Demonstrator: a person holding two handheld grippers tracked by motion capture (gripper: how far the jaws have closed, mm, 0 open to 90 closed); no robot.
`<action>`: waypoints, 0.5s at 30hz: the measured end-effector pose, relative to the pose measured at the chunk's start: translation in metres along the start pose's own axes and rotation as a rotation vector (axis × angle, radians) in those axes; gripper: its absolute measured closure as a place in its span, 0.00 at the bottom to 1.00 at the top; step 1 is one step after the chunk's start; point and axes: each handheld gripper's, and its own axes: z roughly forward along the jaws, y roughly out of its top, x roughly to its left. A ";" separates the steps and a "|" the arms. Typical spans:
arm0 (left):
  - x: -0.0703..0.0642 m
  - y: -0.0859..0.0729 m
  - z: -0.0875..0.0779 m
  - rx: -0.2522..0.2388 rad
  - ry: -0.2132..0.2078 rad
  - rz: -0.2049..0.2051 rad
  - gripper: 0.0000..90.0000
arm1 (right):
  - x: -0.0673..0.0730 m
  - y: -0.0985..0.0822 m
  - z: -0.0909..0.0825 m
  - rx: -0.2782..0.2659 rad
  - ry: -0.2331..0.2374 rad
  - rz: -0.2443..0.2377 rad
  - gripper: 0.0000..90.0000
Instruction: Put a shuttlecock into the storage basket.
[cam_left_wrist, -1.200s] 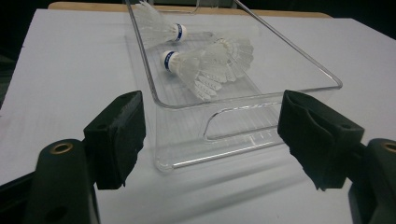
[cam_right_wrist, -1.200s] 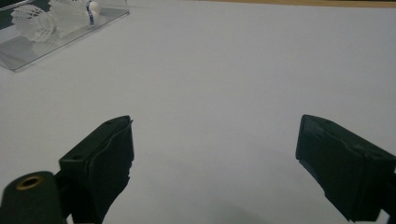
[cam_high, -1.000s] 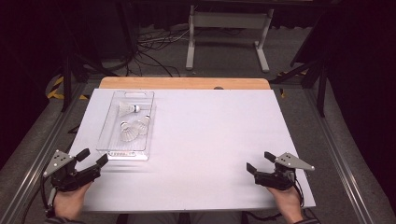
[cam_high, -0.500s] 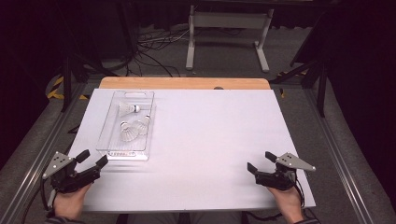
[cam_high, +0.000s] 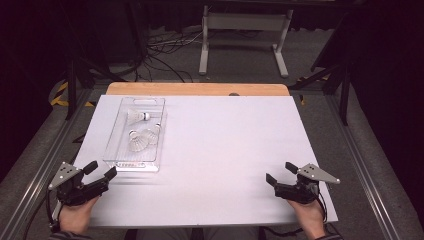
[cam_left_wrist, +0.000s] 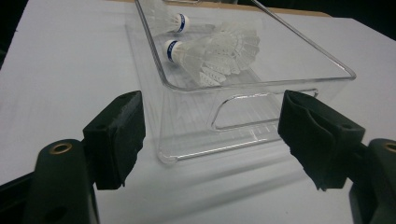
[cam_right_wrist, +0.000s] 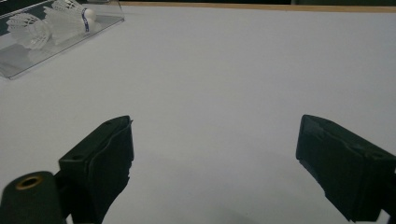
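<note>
My left tongs (cam_high: 100, 171) gape just short of the clear tray's (cam_high: 113, 150) near edge, shuttlecocks (cam_high: 141, 138) inside, left of frame; right tongs (cam_high: 281, 174) gape low right over bare bench (cam_high: 225, 145)

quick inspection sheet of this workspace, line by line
surface: white table top, wooden strip along the far edge
job's things: clear tray at left, holding three shuttlecocks
clutter: nothing seen
grippers: left gripper open, close to the tray's near end with its handle cut-out ahead of it; right gripper open, holding nothing, over bare table at the near right
cables: a cable trails from the left gripper; floor cables behind the table
surroundings: dark room, metal stand on the floor beyond
</note>
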 end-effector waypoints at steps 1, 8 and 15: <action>0.000 0.000 0.000 0.000 0.001 -0.003 0.27 | 0.000 0.000 0.000 0.000 0.000 0.000 0.13; -0.001 0.000 -0.001 -0.015 -0.004 -0.001 0.27 | 0.000 0.000 0.000 0.002 -0.004 0.002 0.13; -0.001 0.000 -0.001 -0.020 -0.005 0.000 0.26 | 0.000 0.000 0.000 0.004 -0.007 -0.005 0.13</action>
